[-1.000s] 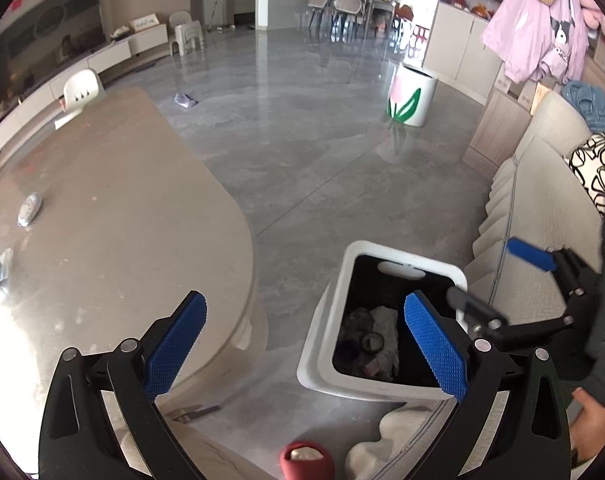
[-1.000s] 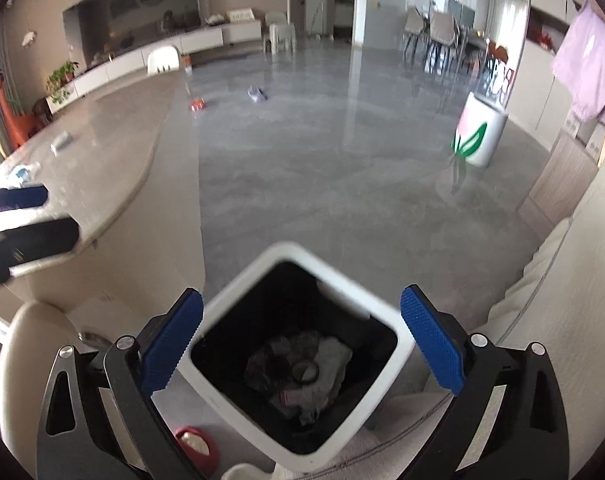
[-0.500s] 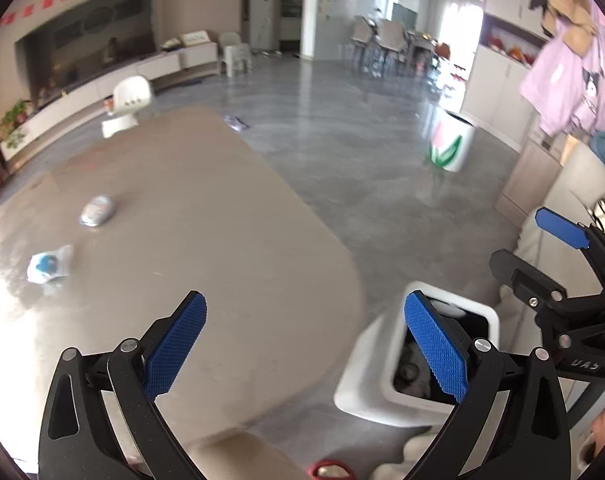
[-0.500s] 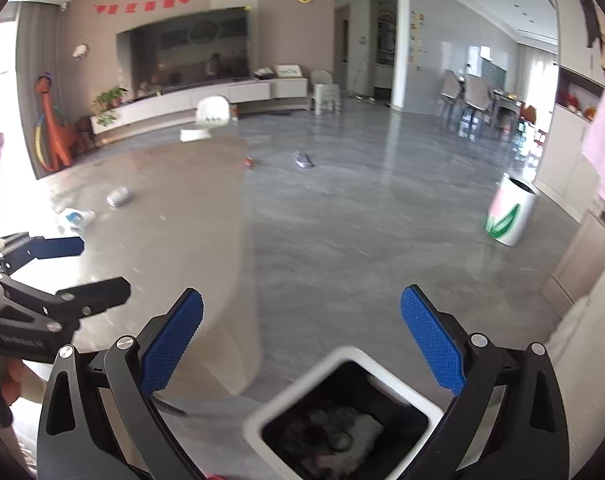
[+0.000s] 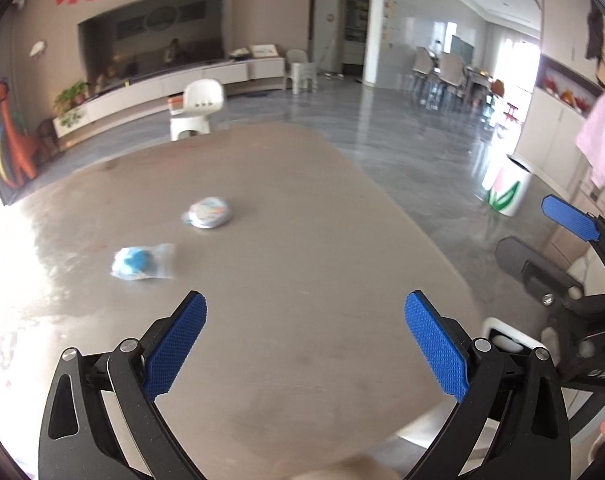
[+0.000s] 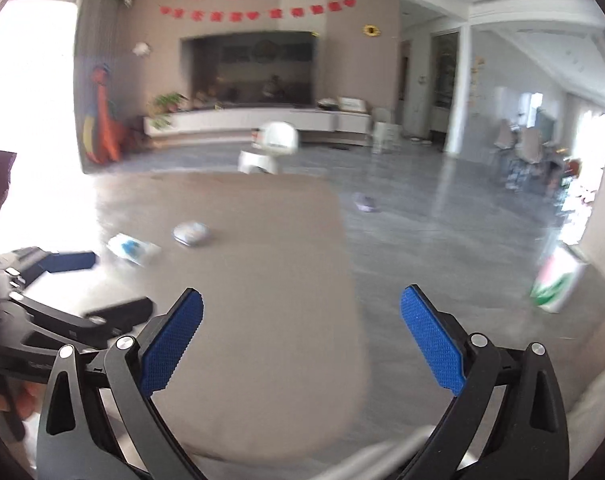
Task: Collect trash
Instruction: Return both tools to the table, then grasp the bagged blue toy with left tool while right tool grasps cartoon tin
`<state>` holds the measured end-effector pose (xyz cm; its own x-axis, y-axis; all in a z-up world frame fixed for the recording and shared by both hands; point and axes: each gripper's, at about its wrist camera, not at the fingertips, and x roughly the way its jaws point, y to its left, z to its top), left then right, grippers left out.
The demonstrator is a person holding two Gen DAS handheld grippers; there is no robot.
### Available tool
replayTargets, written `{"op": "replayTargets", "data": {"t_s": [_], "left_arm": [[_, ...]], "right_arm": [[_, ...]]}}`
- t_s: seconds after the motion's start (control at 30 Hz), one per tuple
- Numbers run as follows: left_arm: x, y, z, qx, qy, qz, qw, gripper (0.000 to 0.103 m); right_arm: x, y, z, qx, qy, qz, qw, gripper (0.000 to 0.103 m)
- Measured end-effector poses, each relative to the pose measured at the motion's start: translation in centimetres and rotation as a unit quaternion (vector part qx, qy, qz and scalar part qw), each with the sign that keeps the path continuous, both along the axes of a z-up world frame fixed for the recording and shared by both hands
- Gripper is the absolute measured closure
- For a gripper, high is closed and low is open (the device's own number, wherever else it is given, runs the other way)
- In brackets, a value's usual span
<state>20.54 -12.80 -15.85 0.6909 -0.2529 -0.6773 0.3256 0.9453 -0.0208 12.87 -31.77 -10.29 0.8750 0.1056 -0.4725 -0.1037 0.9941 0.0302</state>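
Your left gripper (image 5: 304, 344) and right gripper (image 6: 300, 340) both gape wide, holding nothing. Ahead of your left jaws, to their left on the table (image 5: 302, 240), lie a blue wrapper (image 5: 142, 262) and, just beyond, a round packet (image 5: 208, 213).

Each tool (image 5: 305, 346) is black with silver screws and blue textured pads (image 5: 175, 346).

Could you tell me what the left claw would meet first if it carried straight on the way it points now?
Probably the bare tabletop: the open left claw points across it, with the blue wrapper off to its left. Depth is unclear.
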Motion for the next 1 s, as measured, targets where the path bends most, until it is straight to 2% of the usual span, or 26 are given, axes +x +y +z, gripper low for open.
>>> {"op": "replayTargets", "data": {"t_s": [0.17,0.47,0.77,0.87,1.0], "left_arm": [[2.1,3.7,-0.1,-0.001,-0.005,0.029,0.9996,0.005],[6.8,9.2,-1.6,-0.007,-0.001,0.071,0.9975,0.005],[12.0,12.9,-5.3,-0.022,0.025,0.108,0.9935,0.005],[13.9,14.0,-6.7,-0.033,0.043,0.122,0.991,0.005],[15.7,14.7,-8.5,-0.029,0.062,0.134,0.9887,0.005]], "right_arm": [[3.7,3.5,0.0,0.011,-0.005,0.043,0.999,0.005],[9.6,9.2,-0.2,-0.014,-0.015,0.082,0.996,0.005],[15.1,12.4,-2.8,-0.045,-0.001,0.098,0.994,0.005],[16.1,13.0,-3.7,-0.048,0.006,0.099,0.994,0.005],[16.8,13.7,-4.3,-0.053,0.003,0.102,0.993,0.005]]}}
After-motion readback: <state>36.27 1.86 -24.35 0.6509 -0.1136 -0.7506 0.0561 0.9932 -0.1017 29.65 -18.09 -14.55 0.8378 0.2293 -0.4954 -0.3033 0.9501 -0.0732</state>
